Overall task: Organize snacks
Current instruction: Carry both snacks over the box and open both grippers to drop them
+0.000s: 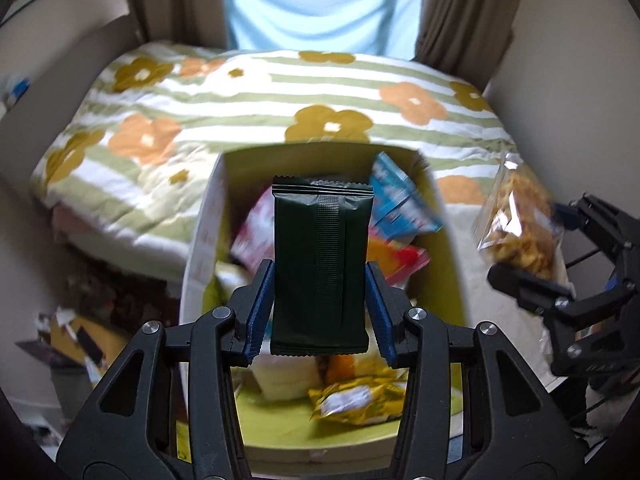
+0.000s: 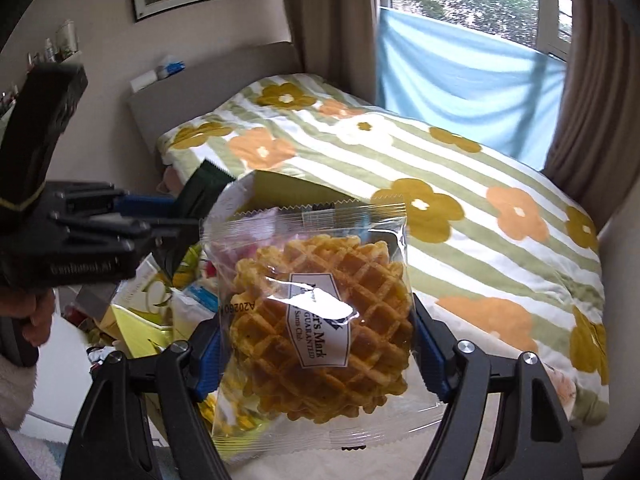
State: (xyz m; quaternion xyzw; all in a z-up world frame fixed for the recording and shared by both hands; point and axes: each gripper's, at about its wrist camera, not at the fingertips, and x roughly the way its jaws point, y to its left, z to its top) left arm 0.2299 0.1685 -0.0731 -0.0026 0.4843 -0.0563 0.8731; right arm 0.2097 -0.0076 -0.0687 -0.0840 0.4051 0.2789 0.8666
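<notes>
Clamped between the blue pads of the left gripper (image 1: pixel 320 310) stood a dark green snack packet (image 1: pixel 320 268), upright, held by its two long edges near the lower end. It hung above the open cardboard box (image 1: pixel 204 240), which was already partly filled with mixed snack bags in red, blue and yellow. The packet looked light and flat, with a stiff crimped seam down the middle; its foil was probably smooth, so a grip on the edges was sensible, away from the weak sealed ends.

At the right, the right gripper (image 2: pixel 316 340) was closed on a wrapped waffle (image 2: pixel 320 320) in a clear plastic wrapper, held by its sides just beside the box. The waffle seemed light but fragile, and hard pressing would likely break it; the loose film around it could slip, so the hold belonged on the waffle body, not on the empty film.

Farther away lay a bed with a flowered striped cover (image 1: pixel 260 96), and beyond it a blue cloth (image 2: pixel 460 72) hung at the window between brown curtains (image 1: pixel 468 12). Clutter on the floor at the near left was too blurred to name.
</notes>
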